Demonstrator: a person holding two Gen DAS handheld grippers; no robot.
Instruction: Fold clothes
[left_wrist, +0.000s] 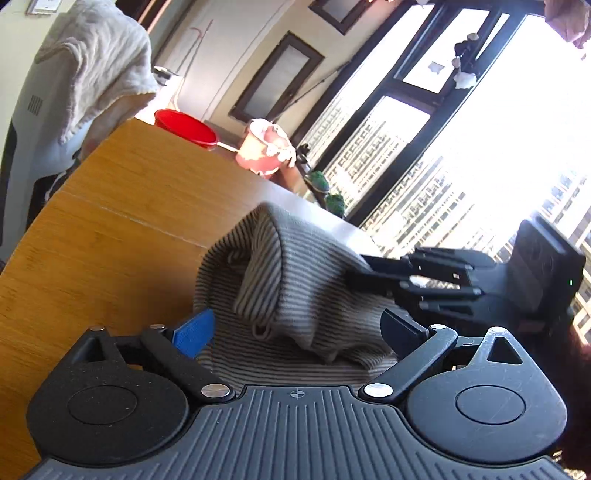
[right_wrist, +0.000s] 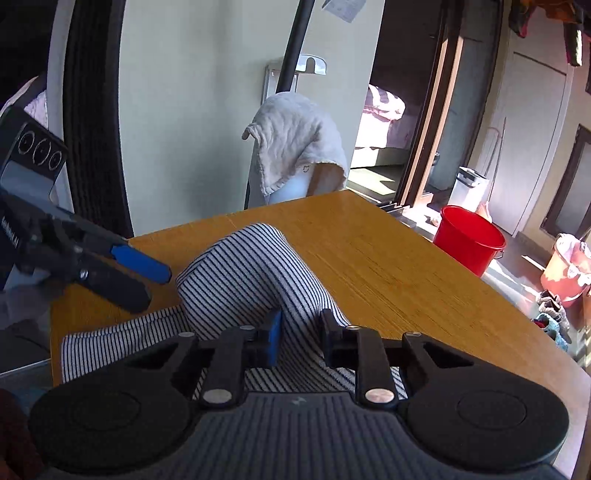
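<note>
Striped garment pinched by right gripper; left gripper spread wide.

The right gripper (right_wrist: 297, 341) is clamped on a raised fold of the striped garment (right_wrist: 240, 273), which is bunched on the wooden table (right_wrist: 388, 266); the left gripper (left_wrist: 295, 328) is held apart, with cloth between the jaws but not pressed. A thin pinch may be lost, and the fold collapsed. No writing can be read with certainty.

One striped garment (right_wrist: 236, 266), one table (right_wrist: 388, 266), two buckets (right_wrist: 469, 240).
</note>
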